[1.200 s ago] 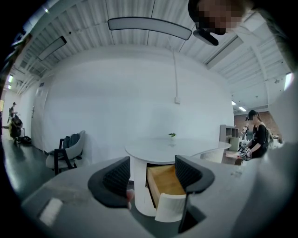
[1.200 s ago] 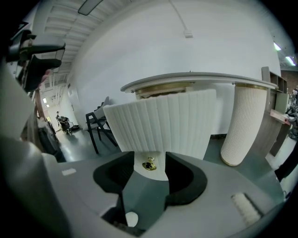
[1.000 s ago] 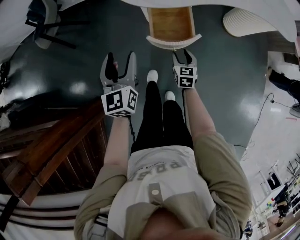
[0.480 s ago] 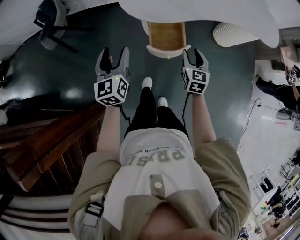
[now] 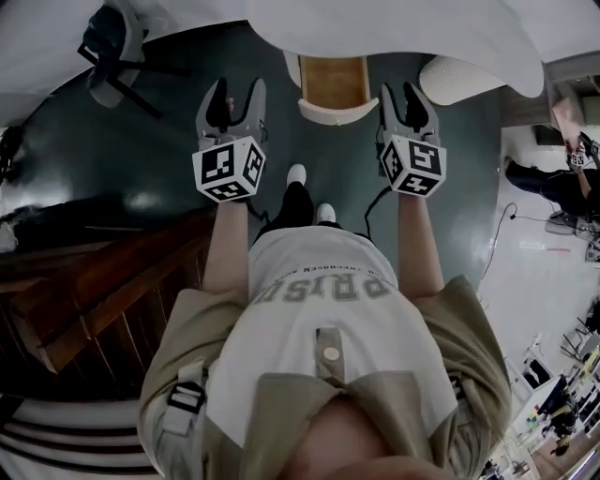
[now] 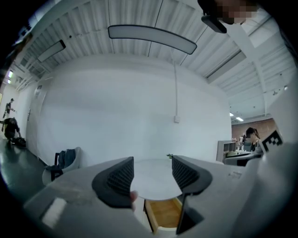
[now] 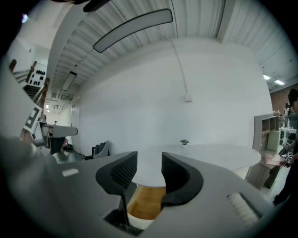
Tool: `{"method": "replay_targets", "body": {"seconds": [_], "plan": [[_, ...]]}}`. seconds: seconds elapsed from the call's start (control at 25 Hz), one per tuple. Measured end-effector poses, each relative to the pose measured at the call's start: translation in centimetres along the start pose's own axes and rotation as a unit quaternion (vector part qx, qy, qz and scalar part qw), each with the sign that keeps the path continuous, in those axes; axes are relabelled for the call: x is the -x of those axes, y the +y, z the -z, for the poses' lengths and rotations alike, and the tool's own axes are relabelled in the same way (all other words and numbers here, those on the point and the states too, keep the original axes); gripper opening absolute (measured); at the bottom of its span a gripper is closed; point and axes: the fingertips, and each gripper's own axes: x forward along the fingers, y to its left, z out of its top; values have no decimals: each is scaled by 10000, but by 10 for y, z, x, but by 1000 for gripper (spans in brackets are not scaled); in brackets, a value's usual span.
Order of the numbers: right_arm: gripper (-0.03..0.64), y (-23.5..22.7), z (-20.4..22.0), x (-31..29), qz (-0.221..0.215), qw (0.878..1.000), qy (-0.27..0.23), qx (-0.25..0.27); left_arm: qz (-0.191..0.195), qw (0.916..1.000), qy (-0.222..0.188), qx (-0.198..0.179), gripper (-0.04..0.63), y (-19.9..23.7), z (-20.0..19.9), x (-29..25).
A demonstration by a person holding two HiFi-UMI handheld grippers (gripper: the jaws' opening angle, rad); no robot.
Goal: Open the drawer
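Left gripper (image 5: pixel 230 94) with jaws wide apart, just narrowed a touch, nothing between them; held about level, aimed over the round white worktop (image 5: pixel 403 28). Right gripper (image 5: pixel 406 98) at a narrower gap, likewise just closing in, also empty, with only worktop and drawer past its jaws. Wooden drawer (image 5: pixel 335 80) between the two, under the worktop rim, already drawn out with its bare bottom on show. Probably little left to do beyond a further pull, if any.

Likely trouble:
- Knocking a jaw tip on the worktop edge, with both grippers close beside it.
- Pulling further and dragging the drawer off its runners, with no stop to be seen.
- Closing on air and missing the front lip, untouched by either gripper now.
- Bumping the protruding front with the shoes (image 5: pixel 296 175) just behind it.

Room: dark floor (image 5: pixel 450 187) free on either side of the drawer. Black chair (image 5: pixel 112 42) well off to the left, white ribbed seat (image 5: pixel 469 70) off to the right. Dark wooden structure (image 5: pixel 103 291), perhaps stairs, close along the left. Safest, by the look of it, to back straight away.
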Motion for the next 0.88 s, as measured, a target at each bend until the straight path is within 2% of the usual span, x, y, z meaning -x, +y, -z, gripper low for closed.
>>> {"method": "replay_targets", "body": {"seconds": [0.12, 0.32, 0.36, 0.56, 0.88], "plan": [[147, -1, -14, 8, 83, 9999, -104, 92, 14, 9998, -177, -130, 235, -7, -13, 4], [36, -12, -26, 18, 306, 9991, -231, 184, -87, 9991, -349, -226, 112, -6, -19, 7], [8, -14, -28, 19, 341, 9990, -251, 164, -97, 9989, -368, -258, 107, -6, -19, 7], [5, -24, -35, 21, 373, 9988, -304, 83, -184, 9978, -502, -396, 8, -9, -24, 7], [5, -28, -45, 23, 313, 9987, -399, 66, -237, 9964, -669, -456, 8, -10, -34, 6]]}}
